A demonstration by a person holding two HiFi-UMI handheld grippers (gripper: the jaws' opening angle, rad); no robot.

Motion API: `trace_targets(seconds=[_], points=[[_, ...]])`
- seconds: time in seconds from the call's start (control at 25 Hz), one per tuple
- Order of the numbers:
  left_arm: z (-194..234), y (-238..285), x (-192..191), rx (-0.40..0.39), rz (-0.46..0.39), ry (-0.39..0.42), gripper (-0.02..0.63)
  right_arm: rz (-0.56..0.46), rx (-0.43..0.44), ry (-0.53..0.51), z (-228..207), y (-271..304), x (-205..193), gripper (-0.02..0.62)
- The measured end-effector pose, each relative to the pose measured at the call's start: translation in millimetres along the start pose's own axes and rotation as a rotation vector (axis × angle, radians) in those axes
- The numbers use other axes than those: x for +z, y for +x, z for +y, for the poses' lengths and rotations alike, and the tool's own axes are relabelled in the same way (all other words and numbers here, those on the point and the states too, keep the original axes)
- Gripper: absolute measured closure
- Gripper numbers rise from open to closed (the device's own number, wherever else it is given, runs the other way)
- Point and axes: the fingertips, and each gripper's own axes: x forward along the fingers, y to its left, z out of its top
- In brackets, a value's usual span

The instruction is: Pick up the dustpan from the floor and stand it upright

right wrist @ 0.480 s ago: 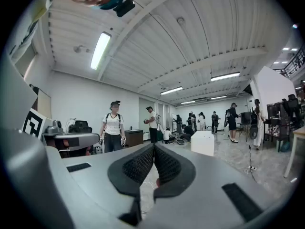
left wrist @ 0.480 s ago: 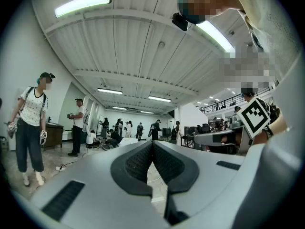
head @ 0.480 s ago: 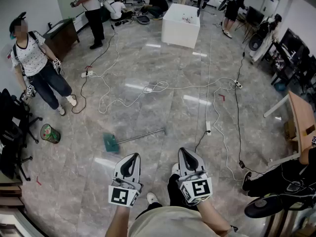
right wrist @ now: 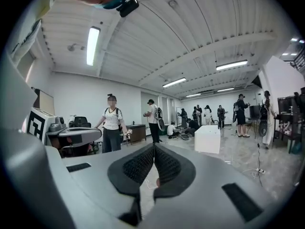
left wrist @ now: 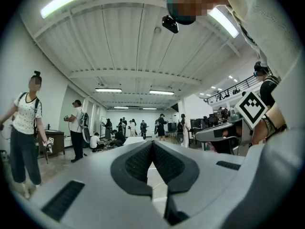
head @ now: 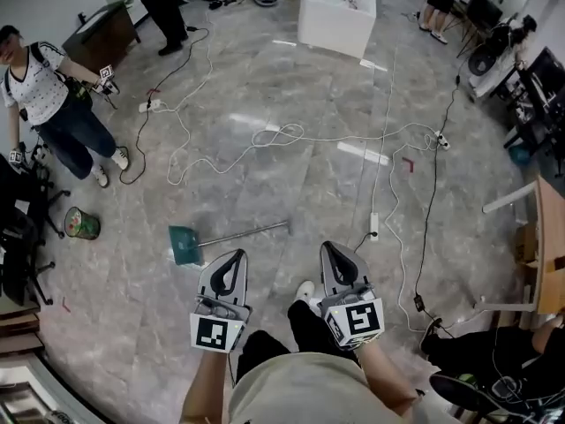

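Nearby, a green long-handled dustpan (head: 187,244) lies on glossy marble floor (head: 291,177).

Our left gripper (left wrist: 152,143) holds its jaws pressed together on nothing. A person (left wrist: 24,128) stands to its left, and our right gripper (left wrist: 209,134) is to its right.

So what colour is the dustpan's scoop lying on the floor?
The scoop is teal green, clearest in the head view.
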Motion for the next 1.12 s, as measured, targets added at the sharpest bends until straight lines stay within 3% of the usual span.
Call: trace_targets(seconds=[0.16, 0.28, 0.32, 0.56, 0.76, 0.92, 1.12], points=[[2, 67, -26, -0.008, 0.027, 0.060, 0.595, 0.018, -0.001, 0.037, -52, 58, -11, 0.577], [2, 102, -69, -0.114, 0.190, 0.272, 0.595, 0.024, -0.040, 0.093, -84, 98, -30, 0.577], [1, 113, -84, -0.134, 0.217, 0.304, 0.595, 0.019, -0.057, 0.103, -95, 109, -39, 0.577], [24, 185, -185, -0.248, 0.264, 0.354, 0.595, -0.014, -0.134, 0.059, -141, 183, -101, 0.577], [29, 222, -341, -0.343, 0.360, 0.267, 0.595, 0.089, -0.125, 0.037, -153, 211, -226, 0.578], [24, 248, -479, -0.417, 0.448, 0.300, 0.595, 0.124, -0.138, 0.032, -172, 226, -333, 0.578], [35, 256, -650, -0.492, 0.561, 0.364, 0.594, 0.099, -0.187, 0.146, -187, 263, -468, 0.577]])
